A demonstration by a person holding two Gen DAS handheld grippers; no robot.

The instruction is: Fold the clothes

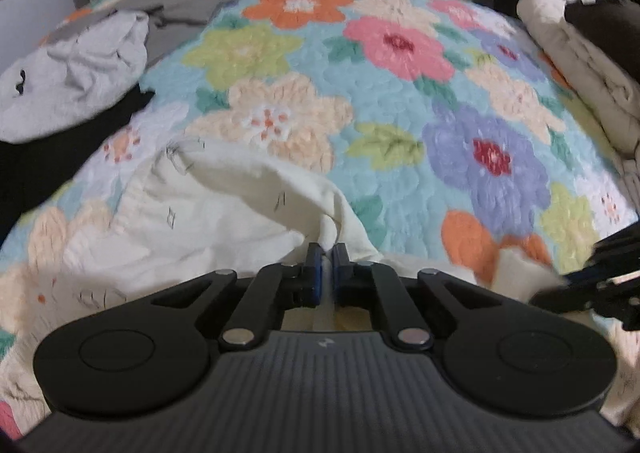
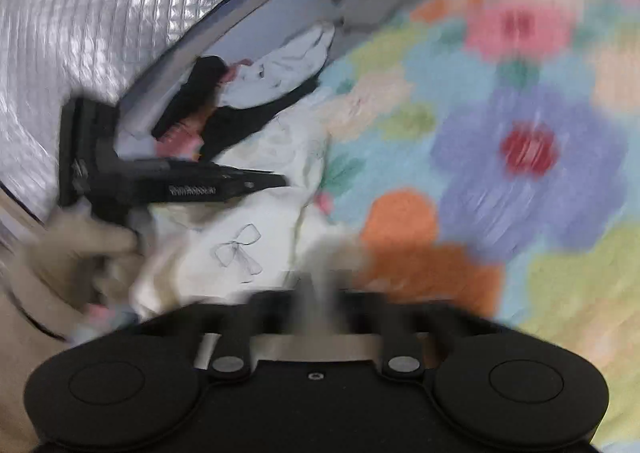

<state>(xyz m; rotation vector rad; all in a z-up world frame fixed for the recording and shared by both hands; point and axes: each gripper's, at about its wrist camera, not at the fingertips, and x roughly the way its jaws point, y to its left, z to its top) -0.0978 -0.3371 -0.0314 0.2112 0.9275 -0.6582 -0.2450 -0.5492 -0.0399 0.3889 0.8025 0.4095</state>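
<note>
left wrist view: left gripper point(image 1: 327, 249) has its blue pads pressed together on a raised fold of the cream garment point(image 1: 224, 205), pinching it. Likely an edge grip for spreading or folding.
garment location: lies rumpled on the floral quilt point(image 1: 400, 181), near the camera end.
right gripper, seen from left: enters at the right edge point(image 1: 568, 285), tips at another pale bit of the cloth; looks like the second corner.
unfolded pile: grey clothes point(image 1: 76, 69) far left, kept clear of the working area.
right wrist view: heavily blurred. right gripper point(image 2: 320, 281) reads closed on cream cloth.
left gripper, seen from right: point(image 2: 276, 181) over the bow-print garment point(image 2: 236, 249).
</note>
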